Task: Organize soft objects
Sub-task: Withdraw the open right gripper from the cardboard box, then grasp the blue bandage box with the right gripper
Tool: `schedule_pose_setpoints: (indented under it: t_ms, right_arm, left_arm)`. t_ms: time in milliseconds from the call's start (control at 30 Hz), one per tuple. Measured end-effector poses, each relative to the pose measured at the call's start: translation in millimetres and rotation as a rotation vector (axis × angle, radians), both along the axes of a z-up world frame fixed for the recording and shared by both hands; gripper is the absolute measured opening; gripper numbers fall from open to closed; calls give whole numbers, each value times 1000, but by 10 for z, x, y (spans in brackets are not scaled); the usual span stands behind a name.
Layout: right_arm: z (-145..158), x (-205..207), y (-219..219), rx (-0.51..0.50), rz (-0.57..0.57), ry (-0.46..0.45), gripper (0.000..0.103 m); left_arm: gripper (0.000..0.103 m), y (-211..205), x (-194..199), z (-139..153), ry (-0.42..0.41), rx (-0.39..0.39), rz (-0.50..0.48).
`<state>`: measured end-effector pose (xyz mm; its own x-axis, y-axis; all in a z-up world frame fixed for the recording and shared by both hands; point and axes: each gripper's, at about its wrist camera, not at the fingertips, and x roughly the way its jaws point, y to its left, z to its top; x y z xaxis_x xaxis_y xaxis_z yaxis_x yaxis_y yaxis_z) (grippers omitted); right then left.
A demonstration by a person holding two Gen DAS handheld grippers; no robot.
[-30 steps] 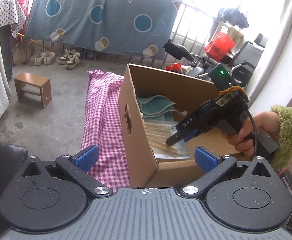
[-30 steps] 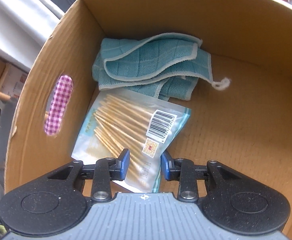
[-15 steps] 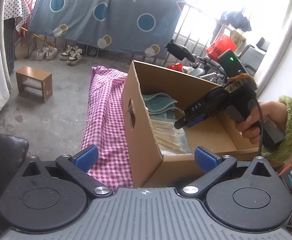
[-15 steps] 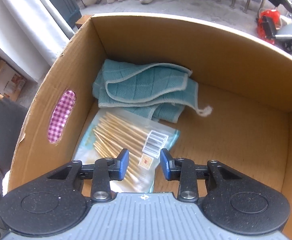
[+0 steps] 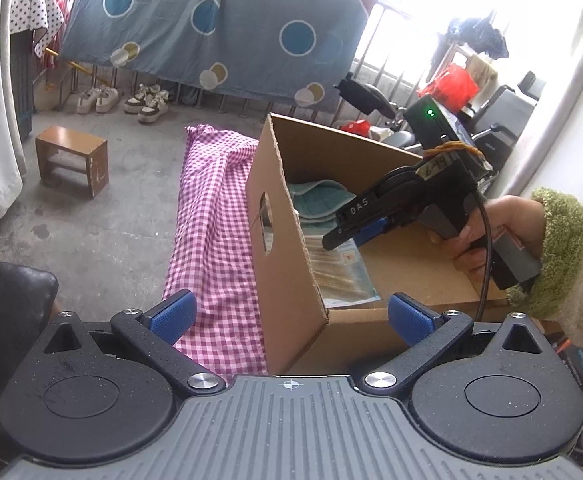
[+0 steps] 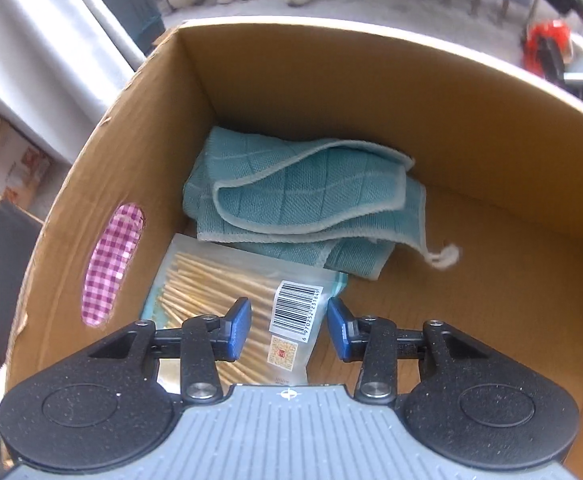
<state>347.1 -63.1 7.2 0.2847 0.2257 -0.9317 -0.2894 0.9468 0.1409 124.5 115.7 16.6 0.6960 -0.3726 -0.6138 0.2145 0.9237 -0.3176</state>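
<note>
One cardboard box [image 6: 371, 92] is seen, holding one folded teal waffle-weave cloth [image 6: 291, 204] in its far left corner and one clear packet of wooden sticks [image 6: 211, 300] along the left wall, its far end tucked under the cloth. The right gripper [image 6: 287, 330] is angled steeply down above the packet, jaws partly apart, just widened, nothing gripped. The left gripper [image 5: 291, 316] is held wide open, empty, at the box's near corner.

Right hand-held gripper [image 6: 287, 330] just opening, empty; left [image 5: 289, 316] wide.
</note>
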Motion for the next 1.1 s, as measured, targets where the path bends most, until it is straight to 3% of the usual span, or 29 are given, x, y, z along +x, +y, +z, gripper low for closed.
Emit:
schedule_pose_setpoints:
  t_ms: [167, 367, 633, 767, 1000, 1100]
  right_arm:
    - [53, 1, -161, 32, -55, -5, 44]
    - [426, -256, -549, 140, -111, -68, 44]
    - [1017, -1167, -1132, 391, -93, -215, 46]
    - [1117, -1731, -1342, 475, -86, -286, 57]
    - [788, -2447, -1415, 504, -145, -314, 58]
    - [560, -2583, -1332, 498, -182, -310, 57]
  left_arm:
    - [103, -59, -60, 21, -13, 11, -5]
    - [103, -84, -179, 98, -40, 31, 9]
    - [103, -91, -424, 228, -53, 26, 15]
    - [103, -140, -501, 218, -17, 24, -15]
    - [103, -436, -688, 36, 27, 41, -136]
    - [102, -660, -764, -31, 14, 98, -217]
